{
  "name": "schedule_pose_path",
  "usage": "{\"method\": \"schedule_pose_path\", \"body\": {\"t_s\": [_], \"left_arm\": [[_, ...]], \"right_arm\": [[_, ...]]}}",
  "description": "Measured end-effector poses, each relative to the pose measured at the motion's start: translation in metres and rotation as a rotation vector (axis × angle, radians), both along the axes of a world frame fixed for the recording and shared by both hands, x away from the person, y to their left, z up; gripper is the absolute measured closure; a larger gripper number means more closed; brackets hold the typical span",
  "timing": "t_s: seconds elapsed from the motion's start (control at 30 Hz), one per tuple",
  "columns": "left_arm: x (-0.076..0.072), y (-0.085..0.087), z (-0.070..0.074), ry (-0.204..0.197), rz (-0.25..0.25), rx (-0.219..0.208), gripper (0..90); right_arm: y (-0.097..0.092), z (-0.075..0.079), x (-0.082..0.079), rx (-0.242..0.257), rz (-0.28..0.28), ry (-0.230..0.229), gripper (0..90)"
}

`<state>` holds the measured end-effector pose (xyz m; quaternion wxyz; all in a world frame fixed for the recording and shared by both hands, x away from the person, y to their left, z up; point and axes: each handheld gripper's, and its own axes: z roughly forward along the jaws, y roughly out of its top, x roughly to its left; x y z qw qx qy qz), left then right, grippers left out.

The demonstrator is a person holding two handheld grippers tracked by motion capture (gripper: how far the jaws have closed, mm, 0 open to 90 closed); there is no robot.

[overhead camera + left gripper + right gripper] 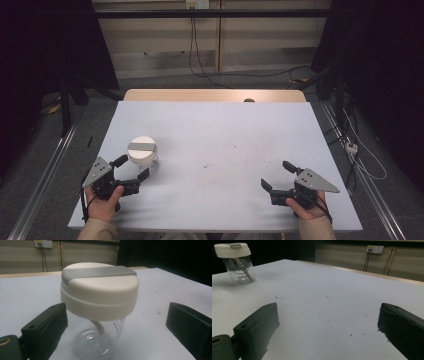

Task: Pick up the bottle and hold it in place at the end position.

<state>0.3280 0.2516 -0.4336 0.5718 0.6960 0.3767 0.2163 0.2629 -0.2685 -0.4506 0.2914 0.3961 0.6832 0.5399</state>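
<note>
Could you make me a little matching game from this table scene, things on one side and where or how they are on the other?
Things:
1. cup lid
2. left tongs
3. right tongs
4. table mat

Descriptions:
A. open over bare mat, far from the cup
B. pale blue, lightly speckled
C. cream with a grey strip
D. open, jaws either side of the clear cup

Pairs: 1-C, 2-D, 3-A, 4-B

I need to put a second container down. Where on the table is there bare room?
The grey table top is bare from the clear jar with the white lid across to the right gripper. It is crowded at the jar, between the open left gripper jaws.
</note>
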Motion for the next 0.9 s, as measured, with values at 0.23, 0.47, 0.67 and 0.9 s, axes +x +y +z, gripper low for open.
{"method": "schedule_pose_path", "body": {"t_s": [0.23,0.47,0.67,0.9], "left_arm": [[0.0001,0.0002,-0.0008,-0.006,0.026,0.007,3.4],[0.0010,-0.0003,-0.0040,0.012,0.054,0.040,3.4],[0.0024,-0.0026,-0.0068,0.035,0.068,0.060,3.5],[0.0090,-0.0088,-0.0093,0.065,0.108,0.072,3.5]], "right_arm": [[0.0001,-0.0003,0.0006,-0.001,0.000,0.002,3.0],[0.0004,-0.0008,0.0014,0.001,0.001,0.002,3.0],[0.0006,-0.0013,0.0022,0.002,0.002,0.004,3.0],[0.0013,-0.0014,0.0018,0.000,0.001,0.005,3.0]]}}
